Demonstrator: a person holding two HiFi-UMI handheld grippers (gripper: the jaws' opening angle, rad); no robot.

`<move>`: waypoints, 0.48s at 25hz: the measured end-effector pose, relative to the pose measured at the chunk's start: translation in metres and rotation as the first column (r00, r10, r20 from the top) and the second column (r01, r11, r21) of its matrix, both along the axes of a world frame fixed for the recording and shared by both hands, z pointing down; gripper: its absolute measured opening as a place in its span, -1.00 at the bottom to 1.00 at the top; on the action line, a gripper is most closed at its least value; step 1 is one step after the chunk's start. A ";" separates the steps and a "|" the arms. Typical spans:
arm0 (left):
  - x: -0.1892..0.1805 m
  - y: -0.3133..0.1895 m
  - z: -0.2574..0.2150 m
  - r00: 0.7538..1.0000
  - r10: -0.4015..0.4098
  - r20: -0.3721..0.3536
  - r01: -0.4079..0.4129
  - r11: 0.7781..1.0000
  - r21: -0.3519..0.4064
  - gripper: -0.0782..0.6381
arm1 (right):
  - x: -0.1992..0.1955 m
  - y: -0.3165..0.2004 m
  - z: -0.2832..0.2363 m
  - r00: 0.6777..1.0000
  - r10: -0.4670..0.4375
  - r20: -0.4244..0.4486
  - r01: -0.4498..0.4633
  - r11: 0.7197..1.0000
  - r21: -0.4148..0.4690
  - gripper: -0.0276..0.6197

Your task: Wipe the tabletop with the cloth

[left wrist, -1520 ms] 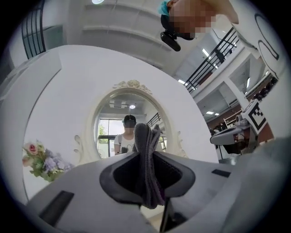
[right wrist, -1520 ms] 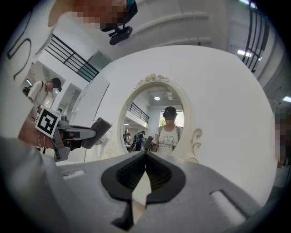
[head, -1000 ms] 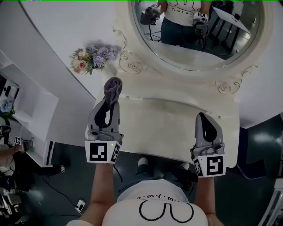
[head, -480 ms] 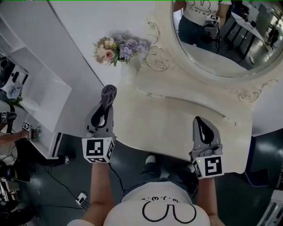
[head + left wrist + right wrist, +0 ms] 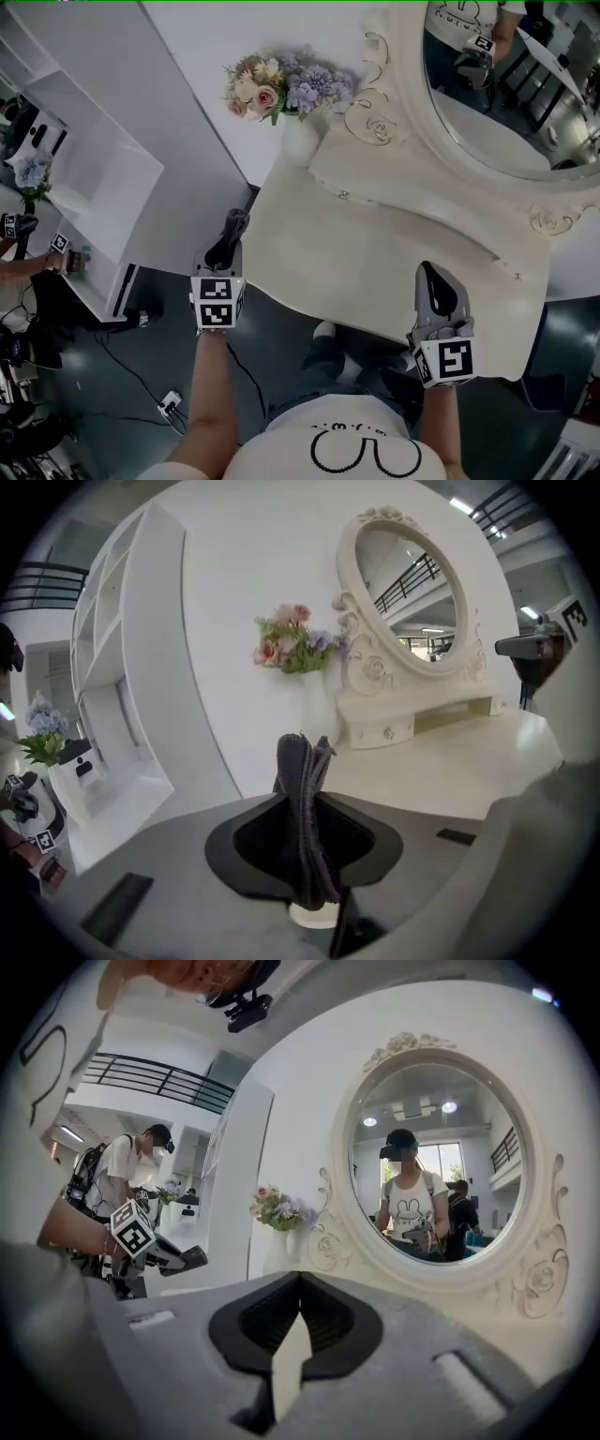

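— Can we read anything here?
— No words or numbers that we can make out. The black-and-white square markers on the left gripper and the right gripper show patterns only.
— And the person's white shirt?
— We see one small line of print above a drawn outline, too small to read.

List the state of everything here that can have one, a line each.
left gripper: shut on the cloth.
cloth: bunched, pinched upright between the jaws, not spread out.
right gripper: shut, nothing between its jaws.
tabletop: uncovered ahead of both grippers.
vase: upright at the back corner, holding flowers.
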State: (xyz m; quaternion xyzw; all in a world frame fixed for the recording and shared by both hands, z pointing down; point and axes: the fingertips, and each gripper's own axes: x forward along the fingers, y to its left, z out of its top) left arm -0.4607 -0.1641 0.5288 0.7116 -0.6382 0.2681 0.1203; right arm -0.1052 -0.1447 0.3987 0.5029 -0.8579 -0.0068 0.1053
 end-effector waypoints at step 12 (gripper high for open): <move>-0.004 -0.012 0.087 0.997 0.069 0.027 -0.060 0.963 -0.263 -0.55 | 0.000 0.011 0.018 0.998 0.024 -0.056 -0.027 0.998 -0.052 -0.91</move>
